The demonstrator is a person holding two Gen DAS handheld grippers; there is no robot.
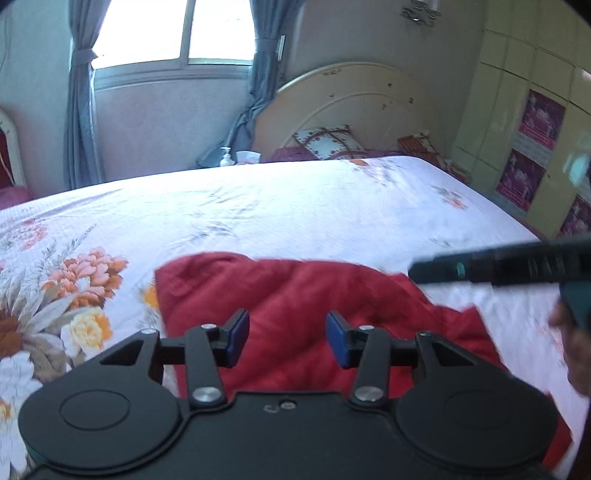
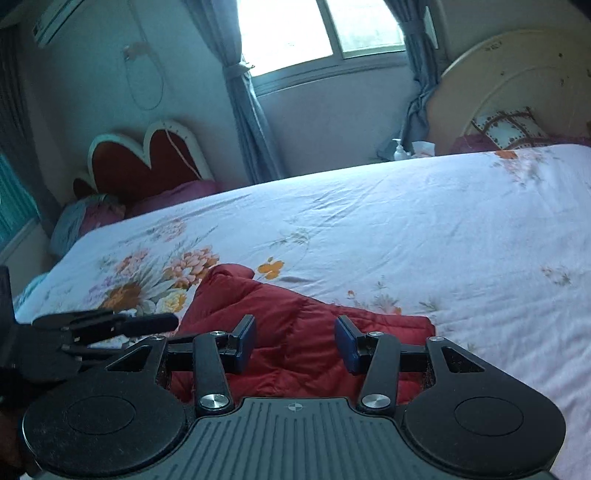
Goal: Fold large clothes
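Note:
A red quilted garment [image 1: 295, 295] lies bunched on the near part of the bed, its edges folded over. My left gripper [image 1: 287, 332] hovers just above it, open, with only air between its blue pads [image 1: 236, 338]. In the right wrist view the same garment [image 2: 288, 314] spreads below my right gripper [image 2: 295, 339], which is also open and holds nothing. The right gripper [image 1: 443, 269] shows as a blurred black bar at the right of the left wrist view. The left gripper [image 2: 162, 323] shows side-on at the left of the right wrist view.
The bed's white floral sheet [image 1: 295, 206] stretches far beyond the garment. A cream headboard [image 1: 351, 107] and pillows [image 1: 328, 142] stand at the far end. A wardrobe [image 1: 528, 110] lines the right side. A heart-shaped red headboard [image 2: 147, 158] stands by the curtained window [image 2: 306, 33]. A hand [image 1: 576, 350] is at the right edge.

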